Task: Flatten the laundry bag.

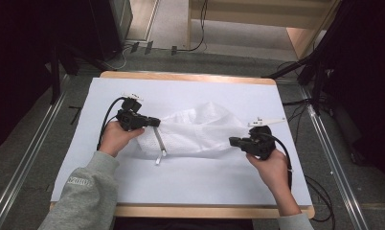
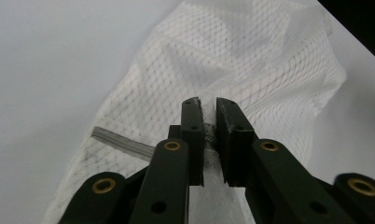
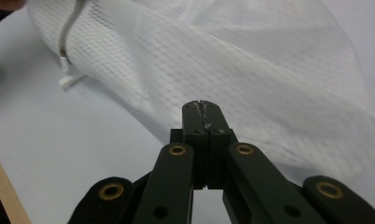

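Note:
A white mesh bag [image 1: 200, 132] lies bunched across the middle of the white table cover [image 1: 190, 184]. My left gripper [image 1: 156, 122] is at the bag's left end. In the left gripper view its jaws [image 2: 209, 106] stand a narrow gap apart, with a fold of the mesh bag [image 2: 251, 60] in the gap. My right gripper [image 1: 232, 140] is at the bag's right lower edge. Its jaws [image 3: 203, 104] are shut tight against the mesh bag [image 3: 251, 70], and they seem to pinch its edge. A white strap [image 1: 159, 146] hangs from the bag's left end.
The white cover lies on a wooden table [image 1: 181, 76] whose edge shows at the far side and the near side. Dark stands and cables [image 1: 320, 72] are on the floor around it. The strap [image 3: 63, 44] ends in a small white tab [image 3: 70, 82].

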Available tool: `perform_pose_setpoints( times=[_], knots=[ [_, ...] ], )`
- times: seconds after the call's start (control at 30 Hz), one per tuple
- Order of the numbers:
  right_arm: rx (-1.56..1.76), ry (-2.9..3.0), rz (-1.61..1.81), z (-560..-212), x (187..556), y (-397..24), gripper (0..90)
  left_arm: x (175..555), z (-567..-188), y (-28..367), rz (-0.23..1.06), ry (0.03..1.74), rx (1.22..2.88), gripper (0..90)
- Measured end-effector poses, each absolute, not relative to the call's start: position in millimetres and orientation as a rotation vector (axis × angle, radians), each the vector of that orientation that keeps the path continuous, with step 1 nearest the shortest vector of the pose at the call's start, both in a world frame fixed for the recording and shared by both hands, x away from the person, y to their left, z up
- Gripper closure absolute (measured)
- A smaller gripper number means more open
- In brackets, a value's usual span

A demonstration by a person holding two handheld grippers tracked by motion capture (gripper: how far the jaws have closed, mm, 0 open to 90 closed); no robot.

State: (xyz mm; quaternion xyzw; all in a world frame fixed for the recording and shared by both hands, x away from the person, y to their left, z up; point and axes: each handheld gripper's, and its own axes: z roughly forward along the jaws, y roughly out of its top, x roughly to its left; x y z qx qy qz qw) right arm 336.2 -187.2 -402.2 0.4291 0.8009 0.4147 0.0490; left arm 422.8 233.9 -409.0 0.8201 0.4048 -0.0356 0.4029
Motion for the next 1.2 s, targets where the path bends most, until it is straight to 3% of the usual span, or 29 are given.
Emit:
perform_pose_setpoints(
  times=[0.07,0.17,0.4,0.6,0.8,1.03,1.2],
  knots=[
    [1.343,2.443,1.247,-409.8,334.6,-195.4,90.0,422.3,-407.1,234.6,-0.086,1.019,2.064,77.5],
    [1.352,2.460,1.260,-415.7,333.7,-195.8,90.0,422.9,-406.7,232.7,-0.057,1.035,2.088,83.1],
    [1.237,2.525,1.276,-420.0,335.6,-160.1,89.6,435.9,-424.3,224.0,-0.004,1.077,2.108,86.1],
    [1.147,2.551,1.294,-423.0,340.7,-130.2,82.0,444.0,-435.6,225.7,-0.045,1.108,2.096,86.0],
    [1.041,2.559,1.310,-436.4,349.6,-96.0,69.0,443.4,-438.1,222.8,-0.060,1.104,2.110,85.8],
    [1.050,2.611,1.243,-457.7,363.3,-72.1,60.8,443.3,-441.6,220.4,-0.068,1.096,2.124,85.3],
    [1.008,2.631,1.174,-466.6,364.2,-60.4,60.3,443.0,-444.7,217.9,-0.082,1.092,2.123,84.9]
  ],
)
